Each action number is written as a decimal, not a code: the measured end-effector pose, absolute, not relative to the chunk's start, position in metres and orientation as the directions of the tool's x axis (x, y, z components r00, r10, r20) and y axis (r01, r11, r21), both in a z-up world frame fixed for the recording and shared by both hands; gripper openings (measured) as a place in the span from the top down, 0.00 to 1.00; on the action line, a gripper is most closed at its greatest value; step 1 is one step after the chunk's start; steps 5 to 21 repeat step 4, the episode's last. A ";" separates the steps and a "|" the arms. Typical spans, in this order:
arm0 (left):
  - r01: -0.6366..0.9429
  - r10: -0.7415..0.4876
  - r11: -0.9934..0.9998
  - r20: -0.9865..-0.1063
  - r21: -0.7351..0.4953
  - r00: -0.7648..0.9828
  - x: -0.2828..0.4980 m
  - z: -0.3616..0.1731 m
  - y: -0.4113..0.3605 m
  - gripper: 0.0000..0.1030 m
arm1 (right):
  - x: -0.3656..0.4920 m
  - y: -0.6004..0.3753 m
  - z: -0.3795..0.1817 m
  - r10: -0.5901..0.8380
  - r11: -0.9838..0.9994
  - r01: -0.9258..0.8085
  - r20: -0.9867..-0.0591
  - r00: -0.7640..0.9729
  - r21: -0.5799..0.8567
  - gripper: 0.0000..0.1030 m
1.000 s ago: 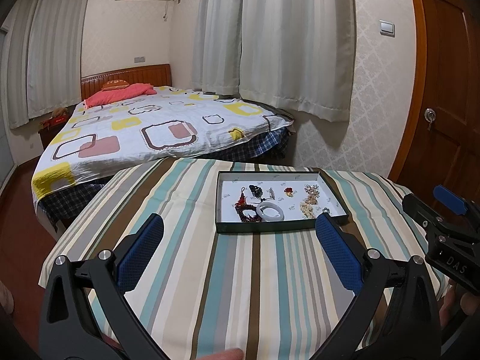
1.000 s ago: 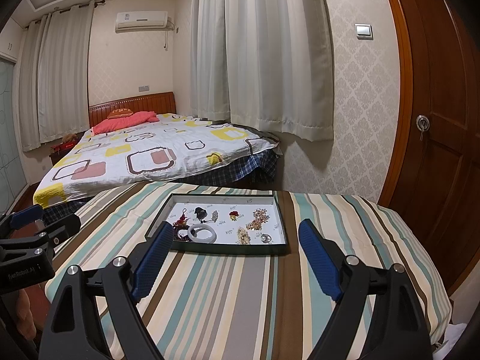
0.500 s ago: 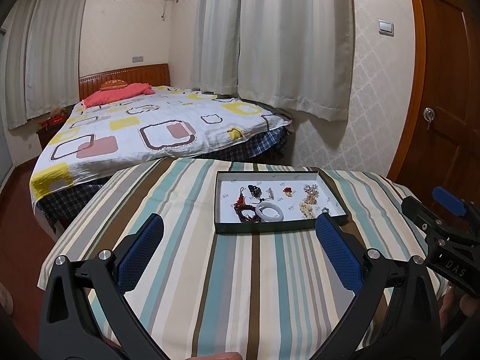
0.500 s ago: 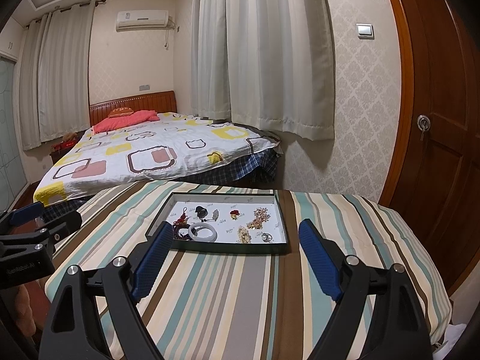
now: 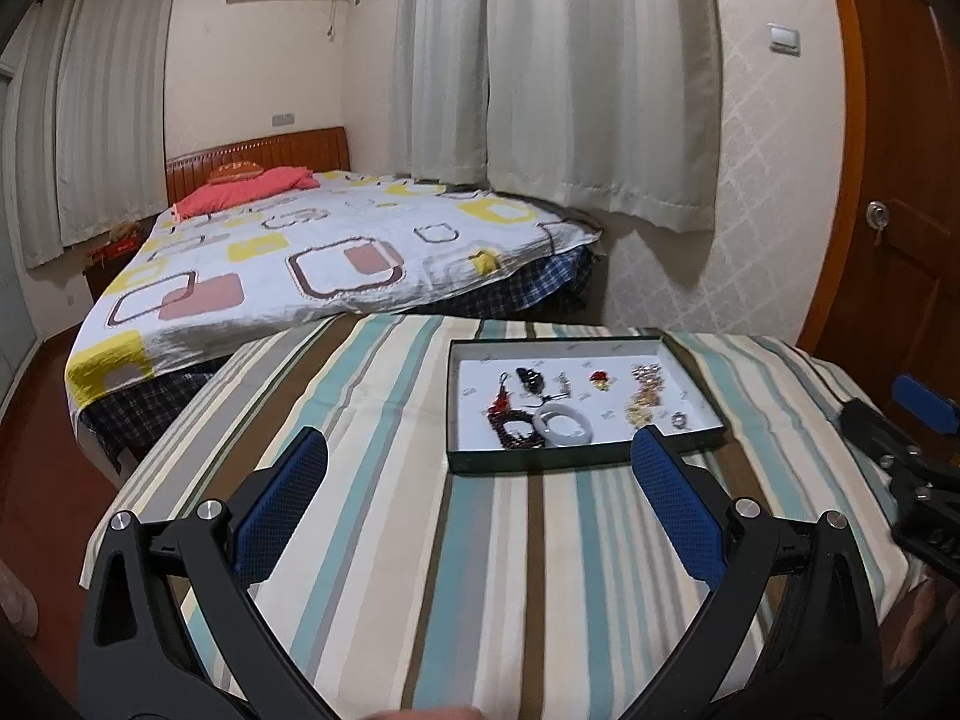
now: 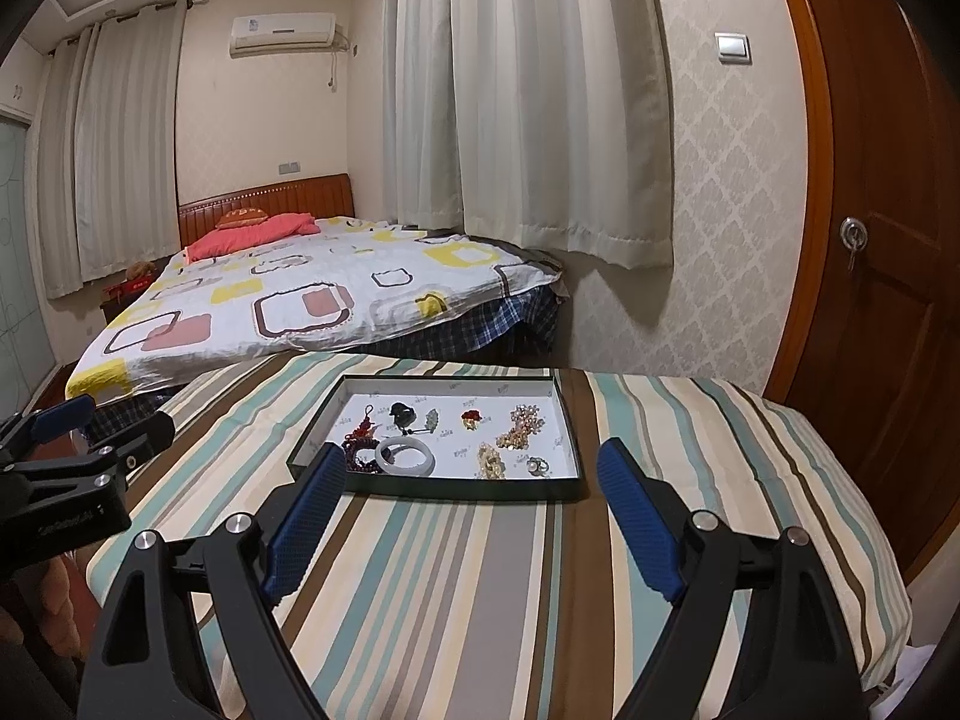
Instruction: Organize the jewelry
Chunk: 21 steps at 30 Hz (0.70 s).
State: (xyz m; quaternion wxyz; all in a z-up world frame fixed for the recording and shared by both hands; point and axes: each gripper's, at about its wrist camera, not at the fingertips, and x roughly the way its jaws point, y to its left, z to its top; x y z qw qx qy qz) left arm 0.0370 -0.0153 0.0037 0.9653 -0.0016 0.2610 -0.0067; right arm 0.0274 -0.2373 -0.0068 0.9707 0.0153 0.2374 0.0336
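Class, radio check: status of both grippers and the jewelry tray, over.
Left gripper open, empty. Right gripper open, empty. Jewelry tray ahead on striped tablecloth, untouched. Nothing in the way.

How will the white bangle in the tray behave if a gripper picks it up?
The white bangle looks like a smooth, closed ring, so it is probably stiff and may slip between the fingers. It lies flat in the tray, touching the dark red bead string, which might drag along. If stone, it could chip when dropped.

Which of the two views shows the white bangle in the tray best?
The left wrist view. There the white bangle lies whole and unobstructed in the tray. In the right wrist view, the bangle is also visible, but a blue pad of the right tongs stands close beside it.
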 end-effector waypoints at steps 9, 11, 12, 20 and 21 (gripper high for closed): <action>-0.064 0.042 0.998 -0.559 -0.019 0.828 0.083 -0.021 0.011 0.04 | 0.058 -0.261 -0.029 0.005 1.000 0.009 -0.487 0.873 0.025 0.18; -0.064 0.042 0.998 -0.559 -0.019 0.828 0.083 -0.021 0.011 0.04 | 0.058 -0.261 -0.029 0.005 1.000 0.009 -0.487 0.873 0.025 0.18; -0.064 0.042 0.998 -0.559 -0.019 0.828 0.083 -0.021 0.011 0.04 | 0.058 -0.261 -0.029 0.005 1.000 0.009 -0.487 0.873 0.025 0.18; -0.064 0.042 0.998 -0.559 -0.019 0.828 0.083 -0.021 0.011 0.04 | 0.058 -0.261 -0.029 0.005 1.000 0.009 -0.487 0.873 0.025 0.18; -0.064 0.042 0.998 -0.559 -0.019 0.828 0.083 -0.021 0.011 0.04 | 0.058 -0.261 -0.029 0.005 1.000 0.009 -0.487 0.873 0.025 0.18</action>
